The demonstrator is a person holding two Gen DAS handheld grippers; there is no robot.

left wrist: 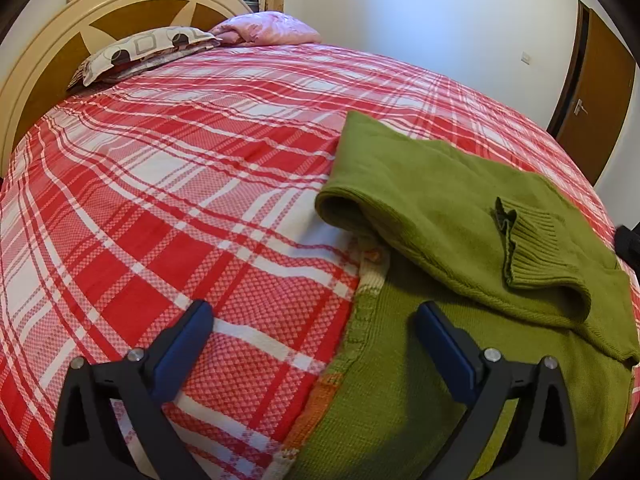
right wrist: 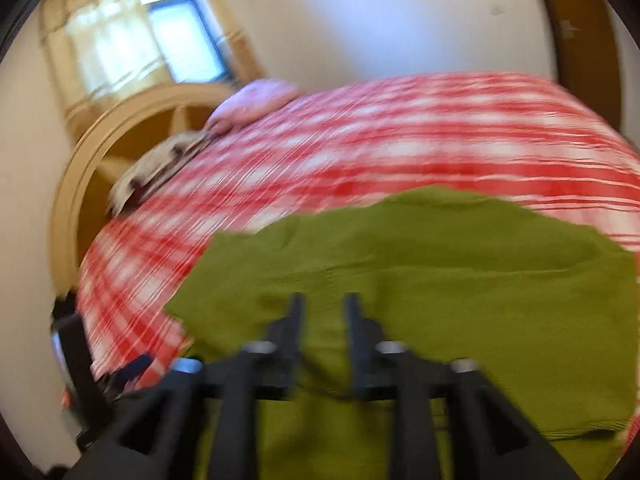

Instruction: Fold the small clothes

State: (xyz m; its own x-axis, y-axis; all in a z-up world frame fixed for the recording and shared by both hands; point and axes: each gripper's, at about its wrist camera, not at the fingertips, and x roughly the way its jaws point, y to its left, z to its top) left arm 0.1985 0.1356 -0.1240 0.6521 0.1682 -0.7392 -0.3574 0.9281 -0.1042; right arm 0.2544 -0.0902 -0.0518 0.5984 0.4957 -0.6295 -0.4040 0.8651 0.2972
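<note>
A small green knit sweater (left wrist: 448,216) lies on the red plaid bedspread (left wrist: 180,184), with one sleeve and its ribbed cuff (left wrist: 536,248) folded across the body. My left gripper (left wrist: 314,320) is open and empty, hovering over the sweater's left edge with its cream and orange trim (left wrist: 328,384). In the blurred right wrist view the sweater (right wrist: 420,264) fills the lower middle. My right gripper (right wrist: 322,308) hangs over it with the fingers a narrow gap apart and nothing visibly between them.
A wooden headboard (left wrist: 48,60), a patterned pillow (left wrist: 140,52) and a pink quilt (left wrist: 268,30) are at the head of the bed. A brown door (left wrist: 596,100) stands at the right wall. The left gripper's body shows at the left edge of the right wrist view (right wrist: 76,356).
</note>
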